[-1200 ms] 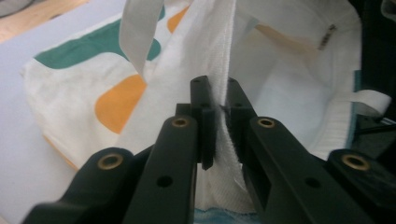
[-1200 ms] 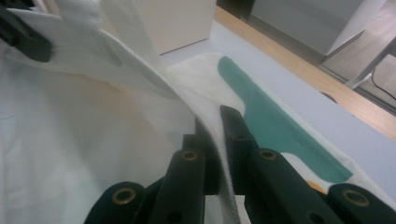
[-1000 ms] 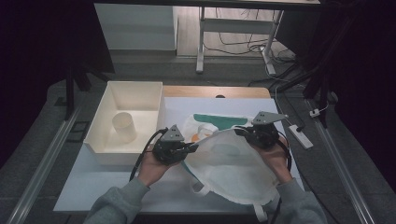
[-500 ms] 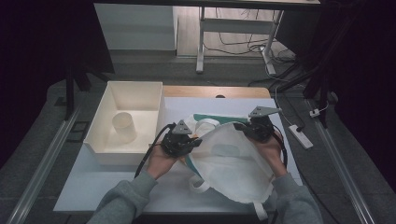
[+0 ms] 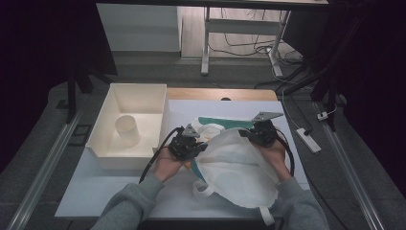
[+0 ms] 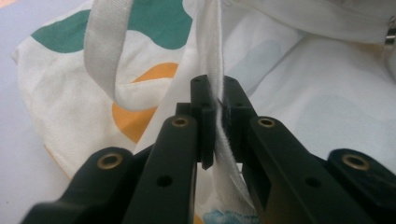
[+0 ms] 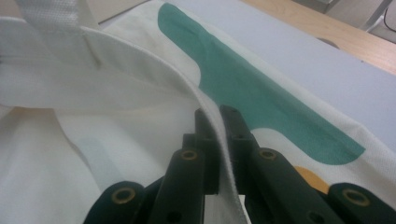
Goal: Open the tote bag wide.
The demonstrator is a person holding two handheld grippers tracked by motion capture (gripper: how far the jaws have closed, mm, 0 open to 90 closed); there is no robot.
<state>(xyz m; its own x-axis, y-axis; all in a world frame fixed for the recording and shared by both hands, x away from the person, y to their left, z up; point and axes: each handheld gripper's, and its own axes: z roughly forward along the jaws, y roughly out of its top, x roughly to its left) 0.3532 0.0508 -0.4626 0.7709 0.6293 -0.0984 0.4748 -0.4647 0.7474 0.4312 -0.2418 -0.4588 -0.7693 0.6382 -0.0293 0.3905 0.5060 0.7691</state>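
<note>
Both hand-held grippers (image 5: 187, 143) (image 5: 260, 132) sank, each clamped on the bag rim (image 5: 225, 139)

The person wears grey knitted sleeves with ribbed cuffs. Each hand carries a matt black two-jaw tool: the left gripper (image 5: 187, 143) and the right gripper (image 5: 261, 132). Both bear a grey three-cornered plate on top and trail a black cable. Seen close, the jaws are flat black bars with brass-ringed pivot holes and small screw holes.
</note>
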